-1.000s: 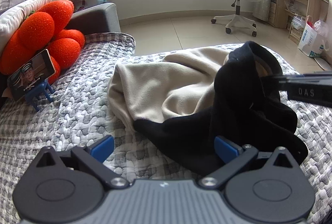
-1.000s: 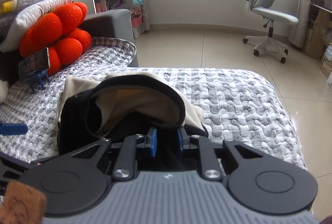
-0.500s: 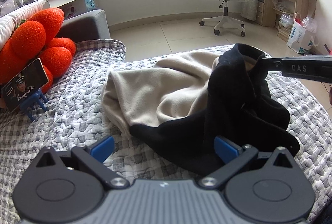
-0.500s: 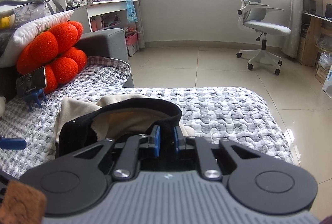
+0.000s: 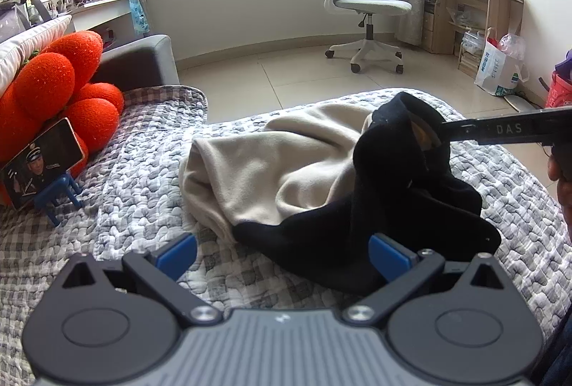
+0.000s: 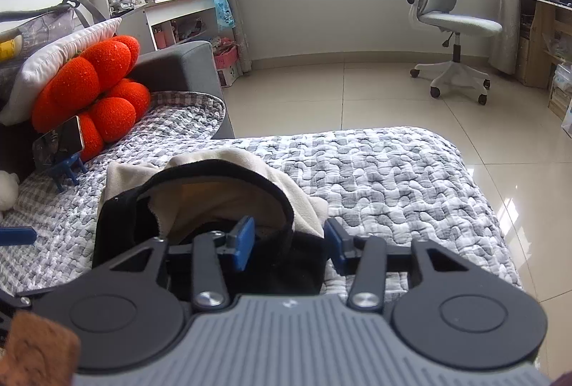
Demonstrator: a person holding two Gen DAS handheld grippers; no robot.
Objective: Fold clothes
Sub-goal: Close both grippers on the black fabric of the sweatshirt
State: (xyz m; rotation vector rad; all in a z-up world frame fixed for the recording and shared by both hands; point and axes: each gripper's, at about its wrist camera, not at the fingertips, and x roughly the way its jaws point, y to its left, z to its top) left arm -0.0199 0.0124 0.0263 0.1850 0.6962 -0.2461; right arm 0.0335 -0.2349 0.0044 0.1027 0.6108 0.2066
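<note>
Garment (image 5: 286, 171) of black and beige fleece heaped on the quilted grey bed (image 5: 143, 171), left tool (image 5: 282, 252) with fingers wide apart just before its black edge, right tool (image 6: 289, 241) spread apart around the raised black collar.

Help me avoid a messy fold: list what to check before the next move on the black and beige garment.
1. Left hand-held gripper free to grasp: ok. It is open and empty, at the garment's near black edge.
2. Right hand-held gripper gripping: not ok. Its jaws stand apart around the black collar without clamping it.
3. Garment lying flat: not ok. It is bunched, with the beige lining showing.
4. Room on the quilt for spreading: ok, bare to the right of the garment.
5. Phone on its blue stand out of the way: ok, apart from the garment.
6. Sleeves located: cannot tell.
</note>
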